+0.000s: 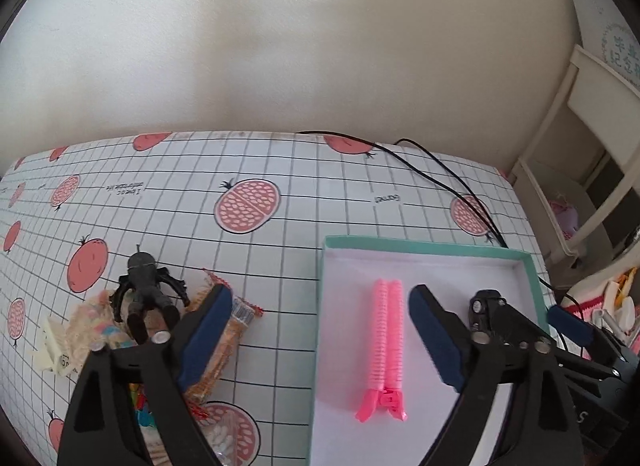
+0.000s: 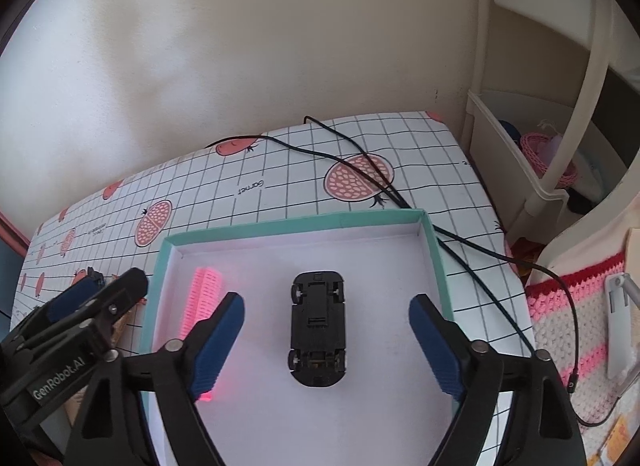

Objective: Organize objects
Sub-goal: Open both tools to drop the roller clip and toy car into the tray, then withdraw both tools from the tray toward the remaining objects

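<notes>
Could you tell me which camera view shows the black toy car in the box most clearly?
The right wrist view: the toy car lies upside down, unobstructed, between the open right claw. The left wrist view shows only its end behind a claw finger.

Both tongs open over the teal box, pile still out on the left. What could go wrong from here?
1. The black cable runs along the teal box right rim; the right tongs might snag it.
2. The toy car lies wheels-up; a sideways bump may flip it so it rolls.
3. The black figure rests on loose snack packets; the left tongs could pinch a wrapper along with it.
</notes>
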